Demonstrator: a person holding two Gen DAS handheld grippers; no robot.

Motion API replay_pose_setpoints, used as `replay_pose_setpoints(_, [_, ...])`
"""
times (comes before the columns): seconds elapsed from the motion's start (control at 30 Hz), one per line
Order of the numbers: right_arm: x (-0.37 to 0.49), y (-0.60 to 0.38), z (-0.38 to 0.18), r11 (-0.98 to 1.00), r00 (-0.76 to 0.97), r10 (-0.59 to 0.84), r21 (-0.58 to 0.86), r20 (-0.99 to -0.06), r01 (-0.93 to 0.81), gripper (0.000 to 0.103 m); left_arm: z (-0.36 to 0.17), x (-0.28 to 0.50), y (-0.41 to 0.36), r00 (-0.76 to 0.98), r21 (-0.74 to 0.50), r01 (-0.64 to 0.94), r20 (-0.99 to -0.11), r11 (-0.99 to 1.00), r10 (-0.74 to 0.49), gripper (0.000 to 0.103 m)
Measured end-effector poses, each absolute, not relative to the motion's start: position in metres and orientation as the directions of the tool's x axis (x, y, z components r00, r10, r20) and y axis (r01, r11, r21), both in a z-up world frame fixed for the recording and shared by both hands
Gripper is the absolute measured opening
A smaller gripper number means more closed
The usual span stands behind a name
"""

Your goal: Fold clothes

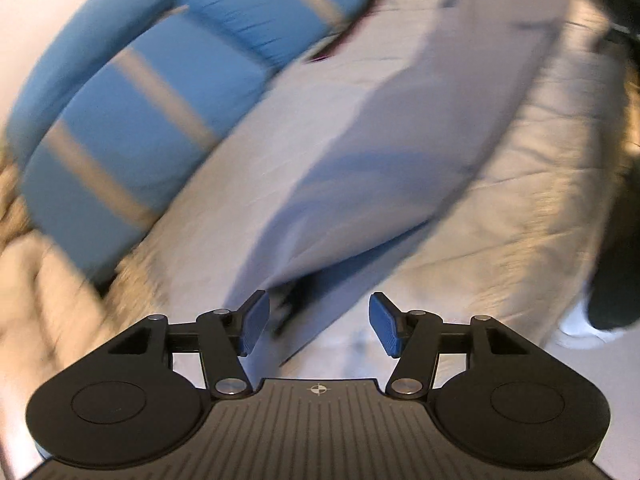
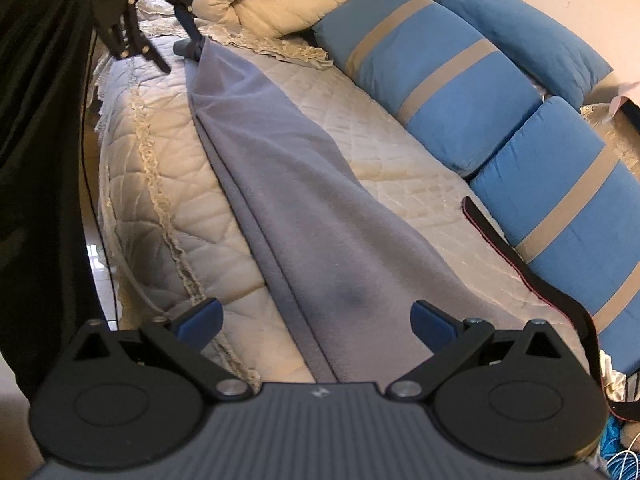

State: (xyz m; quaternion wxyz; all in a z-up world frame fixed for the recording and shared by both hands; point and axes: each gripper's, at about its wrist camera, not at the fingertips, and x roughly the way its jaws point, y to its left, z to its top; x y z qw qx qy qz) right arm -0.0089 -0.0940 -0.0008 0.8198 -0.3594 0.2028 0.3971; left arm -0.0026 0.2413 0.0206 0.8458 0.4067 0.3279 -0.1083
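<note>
A long grey garment [image 2: 300, 208] lies folded lengthwise in a narrow strip along the quilted bedspread [image 2: 168, 216]. My right gripper [image 2: 316, 320] hovers over its near end, open wide, with the cloth below and between the blue pads [image 2: 200, 316] and nothing pinched. My left gripper [image 2: 176, 50] is at the far end of the strip. The left wrist view is blurred and shows that gripper [image 1: 320, 328] open, its pads [image 1: 256, 324] apart and clear of the cloth, with the garment's end [image 1: 360, 152] just ahead of them.
Blue pillows with beige stripes [image 2: 436, 96] line the far side of the bed, and a rolled cream quilt [image 2: 272, 4] sits at its head. A black strap [image 2: 532, 280] lies by the pillows. A person's dark clothing [image 2: 40, 140] fills the left edge.
</note>
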Motion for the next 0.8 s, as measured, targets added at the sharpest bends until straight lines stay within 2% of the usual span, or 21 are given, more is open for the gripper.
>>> replay_pose_setpoints(0.23, [-0.01, -0.091, -0.003, 0.421, 0.599, 0.502, -0.428, -0.624, -0.8, 0.103, 0.011, 0.013, 0.259, 0.786, 0.69, 0.353, -0.585, 0.632, 0.199, 0.051])
replay_pose_setpoints(0.3, [-0.011, -0.091, -0.004, 0.417, 0.598, 0.502, -0.431, -0.624, -0.8, 0.103, 0.007, 0.015, 0.259, 0.785, 0.727, 0.368, -0.577, 0.579, 0.226, 0.041])
replay_pose_setpoints(0.37, [-0.012, -0.091, -0.005, 0.411, 0.596, 0.503, -0.434, -0.626, -0.802, 0.103, 0.006, 0.019, 0.259, 0.779, 0.748, 0.394, -0.58, 0.534, 0.238, 0.01])
replay_pose_setpoints(0.43, [-0.013, -0.091, -0.008, 0.4, 0.594, 0.502, -0.441, -0.628, -0.804, 0.103, 0.004, 0.022, 0.259, 0.779, 0.774, 0.415, -0.574, 0.479, 0.253, 0.003])
replay_pose_setpoints(0.6, [-0.015, -0.091, -0.012, 0.39, 0.594, 0.502, -0.449, -0.629, -0.804, 0.103, 0.013, 0.033, 0.257, 0.843, 0.871, 0.38, -0.465, 0.313, 0.271, 0.003])
replay_pose_setpoints(0.8, [-0.014, -0.092, -0.013, 0.396, 0.591, 0.503, -0.44, -0.63, -0.806, 0.103, 0.026, 0.049, 0.249, 0.928, 0.938, 0.266, -0.312, 0.223, 0.204, 0.003])
